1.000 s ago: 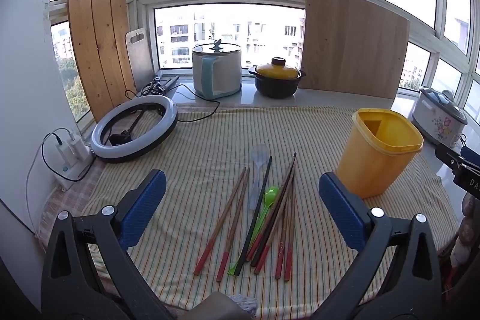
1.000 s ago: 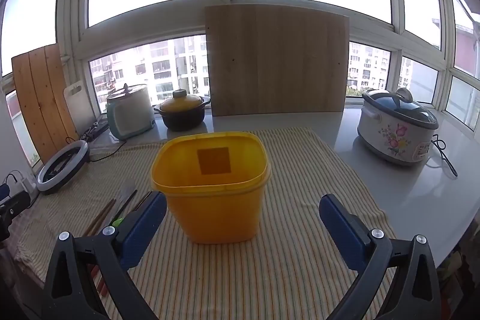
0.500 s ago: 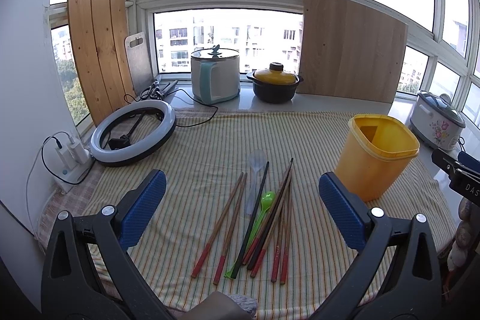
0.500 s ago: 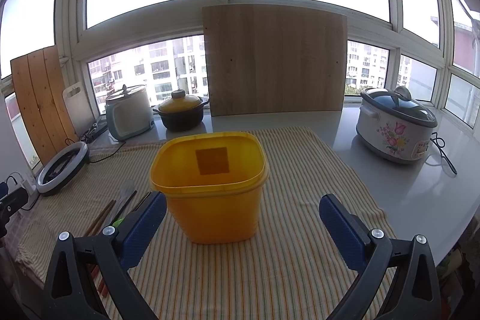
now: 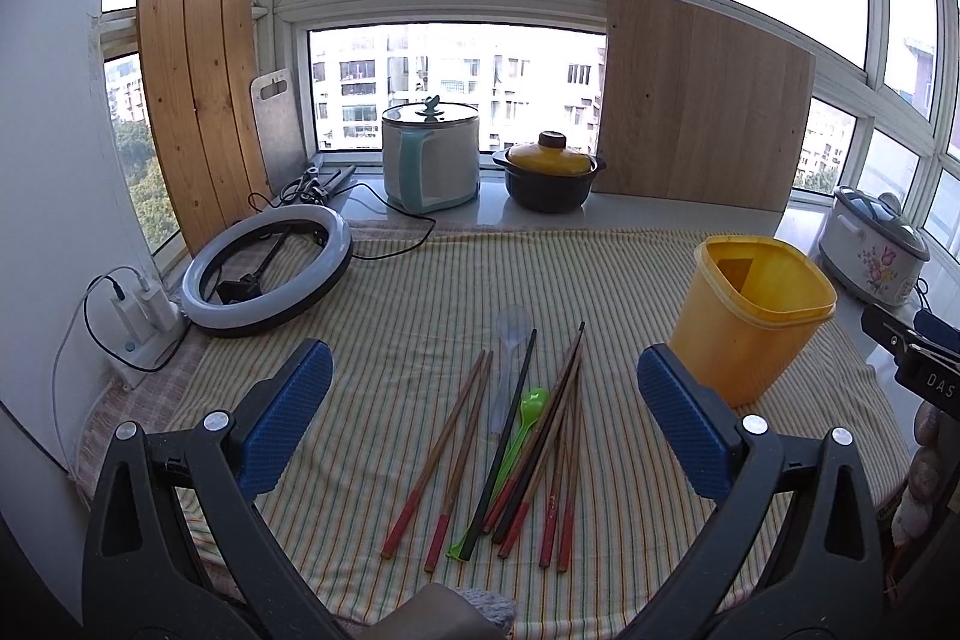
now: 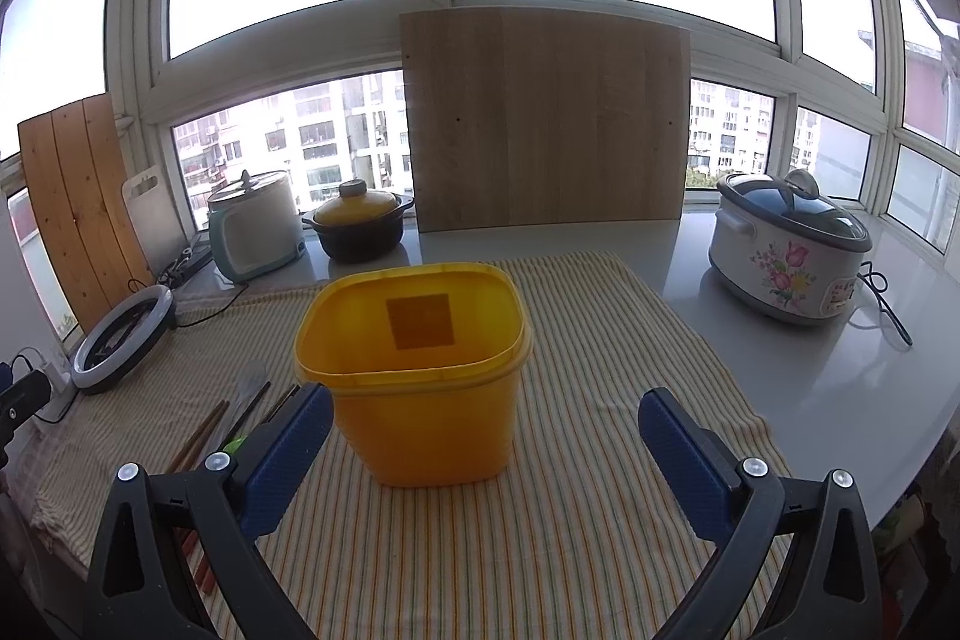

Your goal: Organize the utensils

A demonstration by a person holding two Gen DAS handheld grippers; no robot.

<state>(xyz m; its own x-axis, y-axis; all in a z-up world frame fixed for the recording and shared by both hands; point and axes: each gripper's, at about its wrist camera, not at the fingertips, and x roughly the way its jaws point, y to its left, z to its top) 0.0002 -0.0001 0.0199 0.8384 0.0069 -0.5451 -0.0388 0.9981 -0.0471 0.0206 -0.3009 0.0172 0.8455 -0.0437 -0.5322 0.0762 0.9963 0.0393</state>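
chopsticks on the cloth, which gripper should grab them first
Left. The left gripper is open with the chopsticks lying between its fingers' line of sight, while the right gripper faces the yellow bin.

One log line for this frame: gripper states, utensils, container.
left gripper open | right gripper open | chopsticks loose on cloth | yellow bin upright

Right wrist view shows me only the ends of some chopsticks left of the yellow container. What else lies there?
Observer: A green plastic spoon lies among the chopsticks, its bowl toward the window.
Operator: Which way do the chopsticks point?
Observer: They lie roughly side by side, with their red ends toward the left gripper.
Operator: Does that gripper hold anything?
Observer: No, its jaws are wide open and empty, above the near ends of the chopsticks.
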